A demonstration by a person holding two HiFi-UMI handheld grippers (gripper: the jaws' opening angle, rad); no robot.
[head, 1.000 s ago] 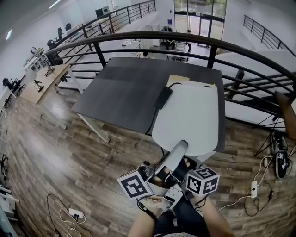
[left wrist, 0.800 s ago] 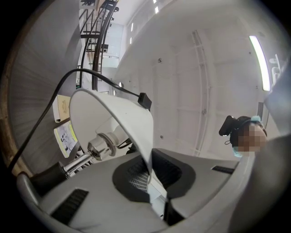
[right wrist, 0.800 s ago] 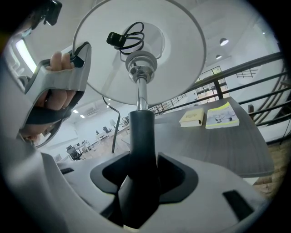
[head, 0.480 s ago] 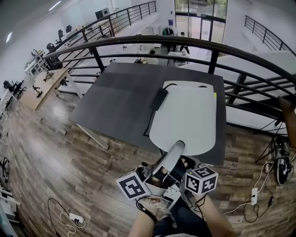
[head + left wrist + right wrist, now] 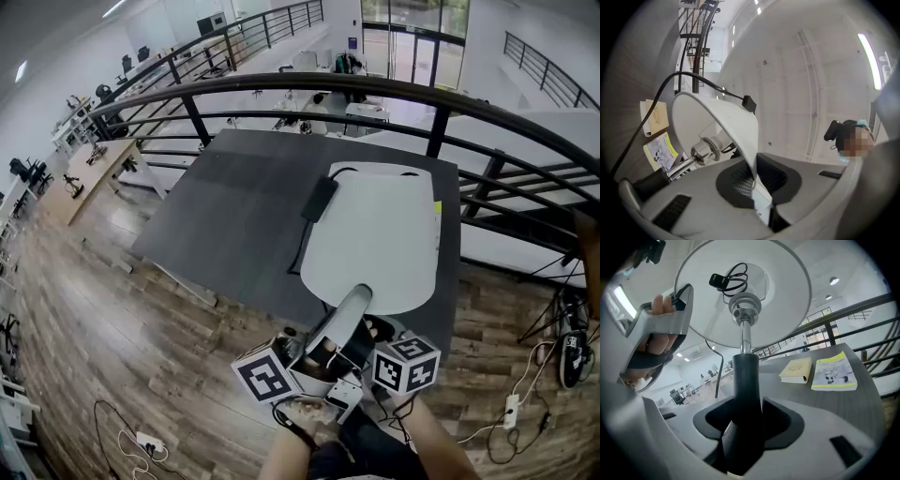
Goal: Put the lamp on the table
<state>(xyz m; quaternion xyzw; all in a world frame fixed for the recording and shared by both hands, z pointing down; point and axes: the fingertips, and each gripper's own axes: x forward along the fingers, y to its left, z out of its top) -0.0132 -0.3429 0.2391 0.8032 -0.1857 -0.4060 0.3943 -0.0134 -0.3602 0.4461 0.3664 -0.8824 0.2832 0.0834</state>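
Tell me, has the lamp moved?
Yes. The lamp has gone farther across the table, toward the railing.

The lampshade (image 5: pixel 380 234) is white, its stem (image 5: pixel 746 376) black. The desk (image 5: pixel 234 206) is dark grey; the booklet (image 5: pixel 833 372) is yellow-edged, the book (image 5: pixel 796 370) cream.

White-shaded lamp (image 5: pixel 375 239) with a chrome stem and black cord is held up off the floor, tilted, shade hanging over the right side of the dark grey table (image 5: pixel 234 197).
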